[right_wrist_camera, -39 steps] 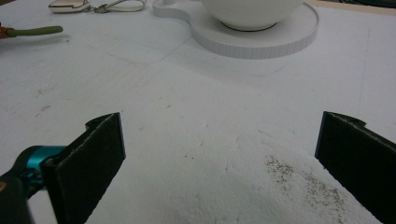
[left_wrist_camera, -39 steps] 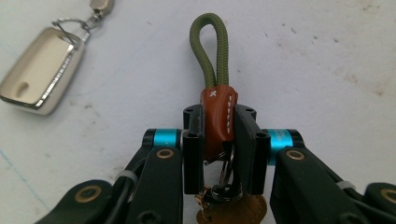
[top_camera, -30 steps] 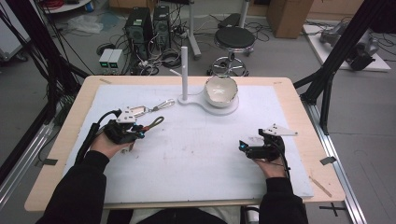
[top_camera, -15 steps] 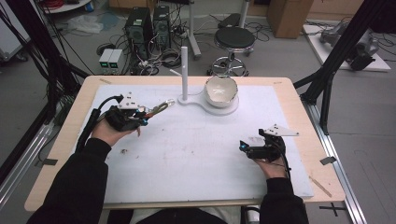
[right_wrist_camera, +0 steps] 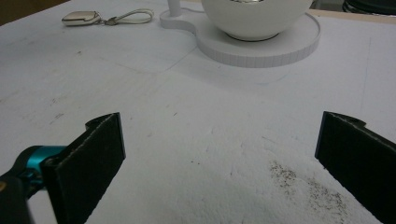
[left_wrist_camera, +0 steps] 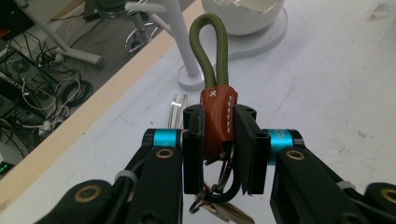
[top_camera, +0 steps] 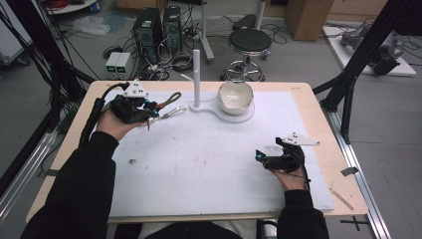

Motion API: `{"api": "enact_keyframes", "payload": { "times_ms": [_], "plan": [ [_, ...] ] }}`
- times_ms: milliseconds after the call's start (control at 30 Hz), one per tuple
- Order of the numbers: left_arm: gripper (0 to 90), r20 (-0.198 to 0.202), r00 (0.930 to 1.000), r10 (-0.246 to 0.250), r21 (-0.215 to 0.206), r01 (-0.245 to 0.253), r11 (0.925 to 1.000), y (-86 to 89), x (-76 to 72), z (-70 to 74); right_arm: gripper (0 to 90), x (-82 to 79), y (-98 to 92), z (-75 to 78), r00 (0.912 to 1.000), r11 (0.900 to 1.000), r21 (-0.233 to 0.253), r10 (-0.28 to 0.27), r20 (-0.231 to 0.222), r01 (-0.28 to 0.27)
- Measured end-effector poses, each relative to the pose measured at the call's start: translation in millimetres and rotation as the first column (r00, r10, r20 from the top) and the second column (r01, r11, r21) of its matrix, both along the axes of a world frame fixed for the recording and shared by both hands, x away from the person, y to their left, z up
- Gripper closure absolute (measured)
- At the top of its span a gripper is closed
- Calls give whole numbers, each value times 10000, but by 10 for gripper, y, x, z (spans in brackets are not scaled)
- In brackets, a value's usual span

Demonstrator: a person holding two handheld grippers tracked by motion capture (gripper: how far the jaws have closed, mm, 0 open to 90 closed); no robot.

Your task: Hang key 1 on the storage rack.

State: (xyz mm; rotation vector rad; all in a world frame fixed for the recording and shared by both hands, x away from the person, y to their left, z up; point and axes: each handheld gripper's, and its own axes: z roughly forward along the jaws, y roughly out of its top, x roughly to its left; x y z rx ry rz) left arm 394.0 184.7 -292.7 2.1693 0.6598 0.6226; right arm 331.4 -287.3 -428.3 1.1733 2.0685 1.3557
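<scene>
Clearly, left claw clamps X-marked key fob.

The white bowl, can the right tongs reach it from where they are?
Probably yes. The right tongs are open and hold nothing, and only bare table lies between them and the white bowl. The left tongs are off to the side.

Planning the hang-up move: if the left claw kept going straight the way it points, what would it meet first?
Probably the white post of the stand; the left claw, shut on the keychain, aims its green loop just beside it. Depth is unclear; the bowl sits farther right.
</scene>
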Motion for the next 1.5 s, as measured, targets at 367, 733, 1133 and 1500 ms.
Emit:
{"api": "enact_keyframes", "payload": {
  "times_ms": [367,733,1133,1500],
  "plan": [
    [740,532,9984,-214,-3,215,9998,-206,143,337,7,-4,0,1,10000,10000,-12,12,-2,-12],
    [740,713,9969,-327,-199,342,9992,-434,344,523,7,-12,-29,-6,10000,10000,63,-25,-17,25],
    [739,661,9978,-86,268,68,9996,-569,478,473,7,-18,-62,-10,10000,9999,165,-46,-22,46],
    [739,410,9990,152,624,-177,9979,-628,565,369,7,-27,-89,-17,9999,9997,183,-144,-33,144]
  ]
}}
